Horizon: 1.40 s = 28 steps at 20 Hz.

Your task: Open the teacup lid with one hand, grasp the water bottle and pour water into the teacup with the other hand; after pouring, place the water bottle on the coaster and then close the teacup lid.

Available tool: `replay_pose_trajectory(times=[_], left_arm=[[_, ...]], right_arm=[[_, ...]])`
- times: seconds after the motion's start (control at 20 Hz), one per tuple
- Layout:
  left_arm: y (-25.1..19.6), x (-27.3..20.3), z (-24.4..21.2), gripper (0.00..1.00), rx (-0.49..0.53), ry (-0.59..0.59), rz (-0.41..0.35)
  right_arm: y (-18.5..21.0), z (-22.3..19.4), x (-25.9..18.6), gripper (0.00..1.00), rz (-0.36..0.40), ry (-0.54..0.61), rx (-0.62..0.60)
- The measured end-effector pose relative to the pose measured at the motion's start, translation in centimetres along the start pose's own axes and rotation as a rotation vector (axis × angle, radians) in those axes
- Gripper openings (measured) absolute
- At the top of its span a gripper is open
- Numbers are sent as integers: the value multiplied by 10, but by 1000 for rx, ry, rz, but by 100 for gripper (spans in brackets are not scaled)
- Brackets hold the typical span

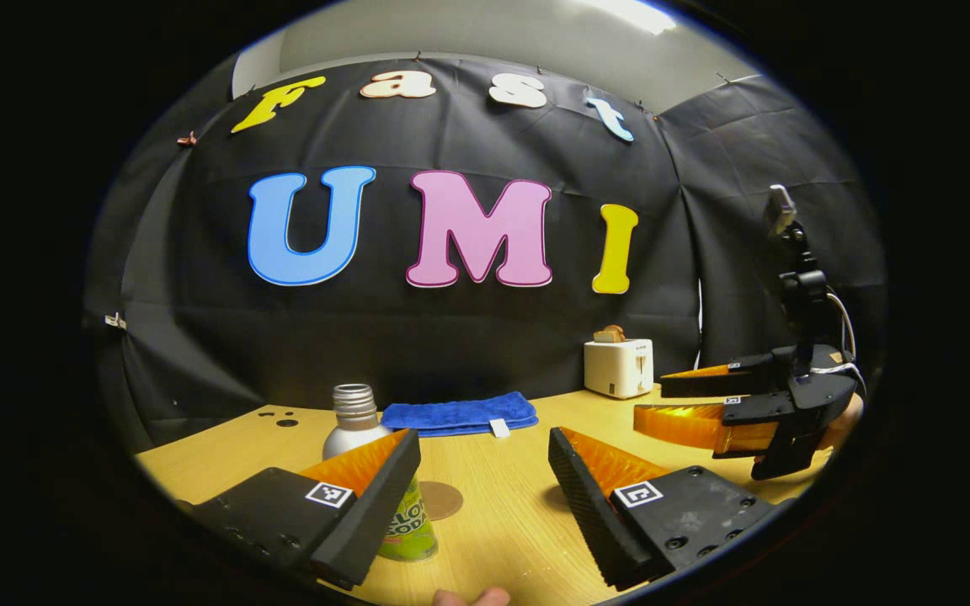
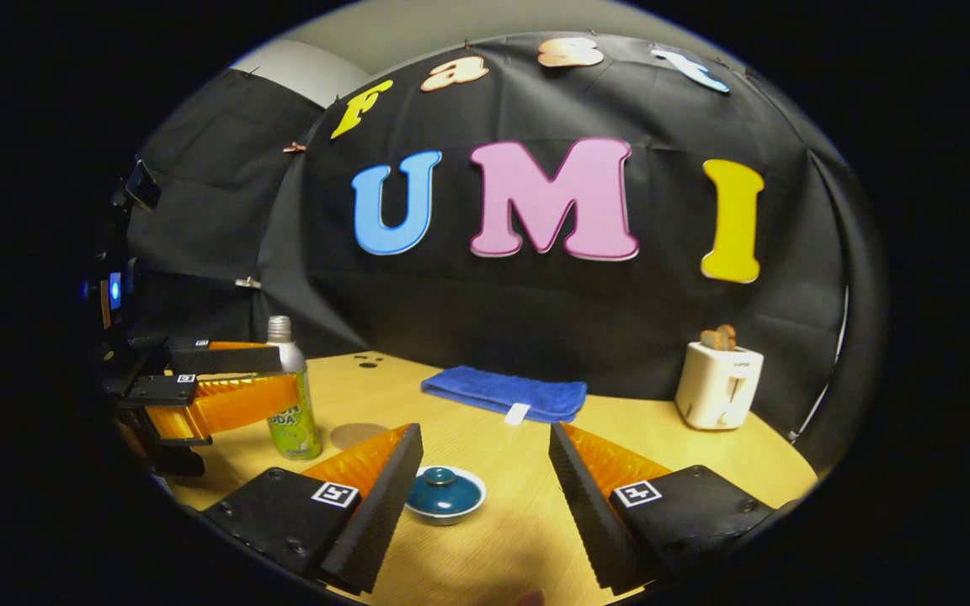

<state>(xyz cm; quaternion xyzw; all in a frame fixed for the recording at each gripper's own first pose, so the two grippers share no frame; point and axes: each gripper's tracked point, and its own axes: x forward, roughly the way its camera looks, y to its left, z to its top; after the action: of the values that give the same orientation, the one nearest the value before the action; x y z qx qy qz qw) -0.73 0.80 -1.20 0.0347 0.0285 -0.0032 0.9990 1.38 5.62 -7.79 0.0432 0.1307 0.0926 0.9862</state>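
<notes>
The left tool [image 1: 485, 459] hangs just above the desk [image 1: 502, 513] with its fingers spread wide and nothing between them. The bottle [image 1: 367, 446] stands upright on the desk right behind the tool's own left finger [image 1: 367, 497], which covers part of the bottle's green label; whether finger and bottle touch cannot be told in the left gripper view. In the right gripper view the same left tool [image 2: 287, 379] reaches in from the left edge, its fingers lying across the bottle [image 2: 293, 404] at mid-height, and contact cannot be judged there either. The round brown coaster [image 1: 440, 500] lies flat just beside the bottle; in the right gripper view the coaster [image 2: 356, 434] sits between the bottle and the teacup. The right tool [image 2: 485, 459] is also spread wide and grips nothing. The teacup [image 2: 445, 494], a dark teal lidded cup on a pale saucer, rests on the desk [image 2: 493, 539] just beside the right tool's left finger [image 2: 375, 497], with its knobbed lid on. In the left gripper view the right tool [image 1: 649, 402] hovers over the far right of the desk, fingers apart. A folded blue towel [image 2: 504, 393] lies at the back of the desk, and a white toaster [image 2: 719, 385] with bread in it stands at the back right.
</notes>
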Motion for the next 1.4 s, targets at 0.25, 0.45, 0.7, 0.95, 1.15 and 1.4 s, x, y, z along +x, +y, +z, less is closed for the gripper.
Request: replay_pose_trajectory(times=[0.25, 0.45, 0.7, 0.95, 1.15, 1.4], left_arm=[[8, -15, -5, 97, -8, -2, 11], [21, -22, -16, 96, -24, 18, 25], [37, -24, -26, 94, -35, 41, 56], [54, -22, -42, 94, -56, 87, 107], [68, -20, -49, 94, -38, 109, 155], [71, -8, -64, 95, -1, 192, 153]], right_arm=[[18, -39, 30, 77, 48, 148, -52], [27, -53, 44, 75, 60, 195, -60], [29, -63, 51, 45, 56, 230, -9], [30, -56, 52, 32, 64, 202, 40], [25, -36, 49, 32, 51, 142, 46], [17, -13, 37, 32, 40, 80, 60]])
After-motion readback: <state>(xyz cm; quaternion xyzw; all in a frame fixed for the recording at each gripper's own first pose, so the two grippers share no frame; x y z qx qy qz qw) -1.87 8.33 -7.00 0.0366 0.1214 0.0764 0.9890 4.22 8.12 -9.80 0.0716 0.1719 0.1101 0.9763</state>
